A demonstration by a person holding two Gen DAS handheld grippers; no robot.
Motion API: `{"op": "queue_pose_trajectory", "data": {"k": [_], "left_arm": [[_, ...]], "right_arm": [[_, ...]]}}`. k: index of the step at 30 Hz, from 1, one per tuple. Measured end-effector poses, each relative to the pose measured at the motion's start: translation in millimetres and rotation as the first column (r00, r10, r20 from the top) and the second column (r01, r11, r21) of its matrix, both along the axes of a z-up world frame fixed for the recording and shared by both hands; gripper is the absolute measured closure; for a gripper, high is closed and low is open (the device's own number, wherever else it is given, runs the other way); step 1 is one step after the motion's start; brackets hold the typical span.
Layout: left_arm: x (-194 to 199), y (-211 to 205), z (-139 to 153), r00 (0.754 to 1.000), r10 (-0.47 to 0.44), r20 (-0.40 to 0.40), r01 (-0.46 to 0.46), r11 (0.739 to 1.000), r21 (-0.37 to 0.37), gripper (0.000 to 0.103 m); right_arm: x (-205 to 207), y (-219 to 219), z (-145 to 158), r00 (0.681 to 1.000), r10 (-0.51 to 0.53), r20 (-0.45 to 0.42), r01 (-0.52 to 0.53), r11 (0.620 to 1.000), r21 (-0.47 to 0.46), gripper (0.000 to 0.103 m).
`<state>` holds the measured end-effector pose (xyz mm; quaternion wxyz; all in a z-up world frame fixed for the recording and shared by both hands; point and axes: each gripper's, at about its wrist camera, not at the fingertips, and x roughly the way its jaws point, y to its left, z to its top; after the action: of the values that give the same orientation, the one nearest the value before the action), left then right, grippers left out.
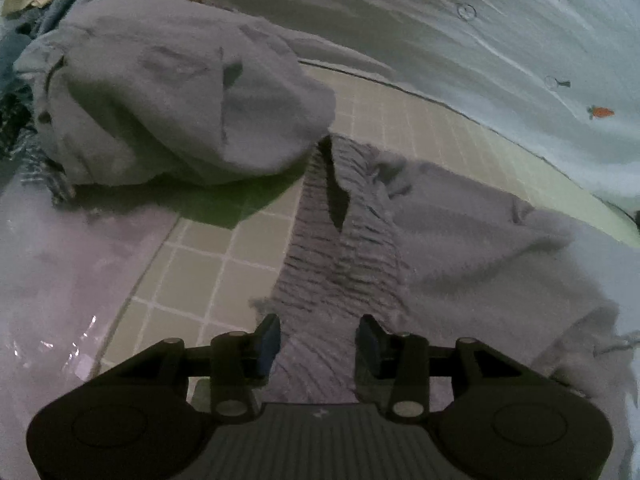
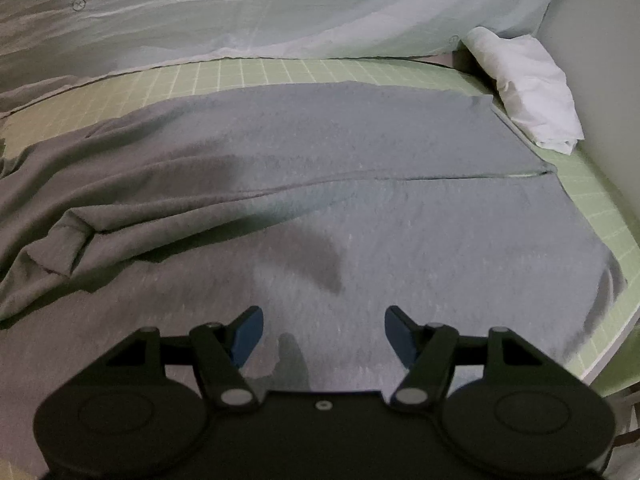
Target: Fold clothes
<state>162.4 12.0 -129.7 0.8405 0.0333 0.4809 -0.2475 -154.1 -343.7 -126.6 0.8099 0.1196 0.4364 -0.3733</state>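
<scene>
Work surface is a bed covered by a green sheet with a white grid (image 2: 240,76), dimly lit. A pale mint quilt printed with carrots (image 2: 320,12) lies bunched along its far side; a plain wall (image 2: 600,60) closes the right end.

Left wrist view, left to right: a heap of other clothes (image 1: 24,92) at the far left edge, then a crumpled grey garment (image 1: 180,100), then the ribbed waistband (image 1: 340,248) of grey sweatpants running toward the camera. The left gripper (image 1: 318,340) has its jaws spread, the waistband lying between them, not pinched.

Right wrist view: the grey sweatpants (image 2: 320,184) are spread across the sheet, rumpled at left, smoother at right. The right gripper (image 2: 323,334) is spread wide just above them. A crumpled white cloth (image 2: 528,84) rests against the wall.
</scene>
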Motion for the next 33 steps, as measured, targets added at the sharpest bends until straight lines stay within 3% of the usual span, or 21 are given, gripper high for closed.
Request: {"op": "queue_pose_trajectory", "data": {"k": [5, 6, 7, 8, 10, 14, 17, 18, 20, 22, 28, 33], "left_arm": [[-9, -2, -4, 0.997, -0.078, -0.022, 0.079, 0.996, 0.044, 0.06], [-10, -3, -4, 0.997, -0.079, -0.015, 0.079, 0.996, 0.052, 0.065], [-11, -4, -4, 0.997, -0.078, -0.008, 0.078, 0.995, 0.059, 0.084], [-11, -3, -4, 0.998, -0.069, -0.003, 0.069, 0.996, 0.059, 0.089], [-11, 2, -1, 0.999, -0.04, 0.014, 0.039, 0.999, 0.027, 0.095], [-7, 31, 12, 0.986, 0.131, 0.101, -0.134, 0.991, 0.023, 0.095], [1, 59, 13, 0.965, 0.256, 0.064, -0.254, 0.966, -0.038, 0.08], [1, 65, 13, 0.957, 0.285, 0.063, -0.283, 0.959, -0.027, 0.079], [-3, 71, 14, 0.947, 0.312, 0.082, -0.315, 0.949, 0.025, 0.066], [-10, 80, 14, 0.946, 0.318, 0.06, -0.32, 0.947, 0.025, 0.043], [-39, 92, 1, 0.929, 0.349, -0.121, -0.351, 0.936, 0.008, 0.036], [-66, 82, -3, 0.95, 0.295, -0.1, -0.293, 0.956, 0.03, 0.04]], "right_arm": [[-4, 5, -1, 1.0, -0.005, 0.001, 0.005, 1.0, 0.006, 0.035], [-4, 6, -1, 1.0, -0.006, 0.001, 0.006, 1.0, 0.007, 0.035], [-5, 6, -1, 1.0, -0.007, 0.001, 0.007, 1.0, 0.007, 0.035], [-6, 6, -1, 1.0, -0.007, 0.001, 0.007, 1.0, 0.009, 0.035], [-6, 7, -2, 1.0, -0.01, 0.003, 0.01, 1.0, 0.012, 0.035], [-5, 8, -2, 1.0, -0.004, 0.009, 0.004, 1.0, 0.016, 0.035], [-1, 10, -2, 1.0, 0.01, 0.012, -0.011, 1.0, 0.015, 0.035], [0, 11, -3, 1.0, 0.016, 0.011, -0.016, 1.0, 0.018, 0.035], [3, 13, -6, 0.999, 0.033, 0.009, -0.033, 0.999, 0.024, 0.035], [6, 16, -7, 0.999, 0.052, 0.009, -0.052, 0.998, 0.027, 0.035], [16, 22, -7, 0.994, 0.106, 0.022, -0.107, 0.994, 0.036, 0.035], [20, 28, -4, 0.99, 0.137, 0.035, -0.139, 0.989, 0.048, 0.033]]}}
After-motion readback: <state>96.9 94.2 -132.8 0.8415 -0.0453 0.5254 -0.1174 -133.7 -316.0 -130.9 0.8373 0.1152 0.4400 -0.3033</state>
